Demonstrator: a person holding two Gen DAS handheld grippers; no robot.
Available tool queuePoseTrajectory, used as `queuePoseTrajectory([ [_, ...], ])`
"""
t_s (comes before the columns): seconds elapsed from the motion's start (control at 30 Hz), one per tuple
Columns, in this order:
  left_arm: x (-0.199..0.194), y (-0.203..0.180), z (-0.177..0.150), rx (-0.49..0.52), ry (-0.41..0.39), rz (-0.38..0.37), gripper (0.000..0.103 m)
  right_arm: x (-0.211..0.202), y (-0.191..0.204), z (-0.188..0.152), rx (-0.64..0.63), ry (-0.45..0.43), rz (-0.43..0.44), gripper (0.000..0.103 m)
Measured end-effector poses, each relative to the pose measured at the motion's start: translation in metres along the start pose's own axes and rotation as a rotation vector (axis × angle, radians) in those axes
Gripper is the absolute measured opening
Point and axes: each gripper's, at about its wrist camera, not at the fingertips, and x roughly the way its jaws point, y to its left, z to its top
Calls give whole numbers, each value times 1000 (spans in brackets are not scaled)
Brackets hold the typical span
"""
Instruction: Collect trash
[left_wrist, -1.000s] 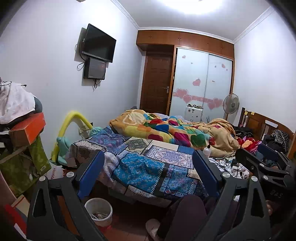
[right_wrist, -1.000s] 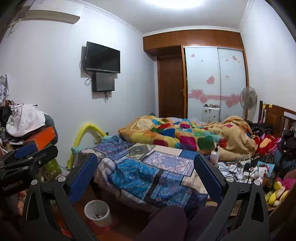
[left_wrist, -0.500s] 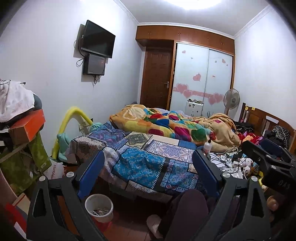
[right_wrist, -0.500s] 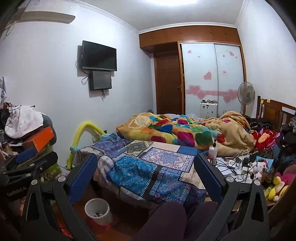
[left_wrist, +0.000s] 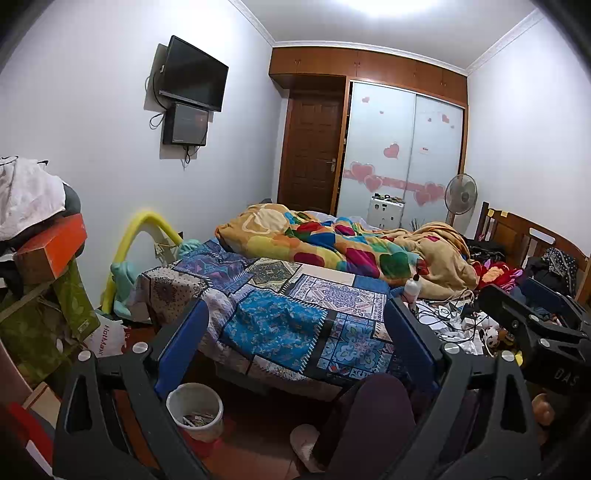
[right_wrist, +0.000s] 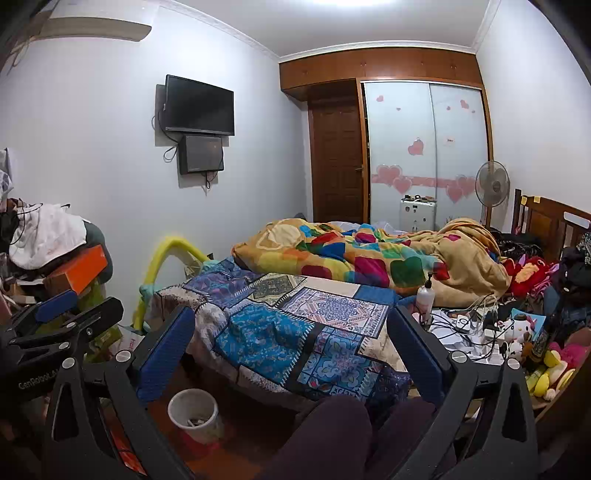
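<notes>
Both ur left gripper (left_wrist: 293, 334) & right gripper (right_wrist: 290, 338) are spread wide w/ nothing in em, and the crumpled white paper scraps (right_wrist: 452, 338) on the bed's right edge among cables look light & floppy imo, so pinch a raised fold.

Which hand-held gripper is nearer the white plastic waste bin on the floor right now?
Left, though narrowly. The white plastic waste bin sits just below the left hand-held gripper, by its left finger. The right hand-held gripper is beside it, further to the right. Both open, empty.
</notes>
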Motion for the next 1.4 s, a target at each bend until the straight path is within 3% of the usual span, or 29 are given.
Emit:
queuePoseTrajectory([
  [0.7,-1,-3,-2,-11,3,-9,99,2,-4,2,-15,7,18,103],
  [1.4,-5,2,-8,-20,9,47,101,8,-12,2,-35,20,43,103],
])
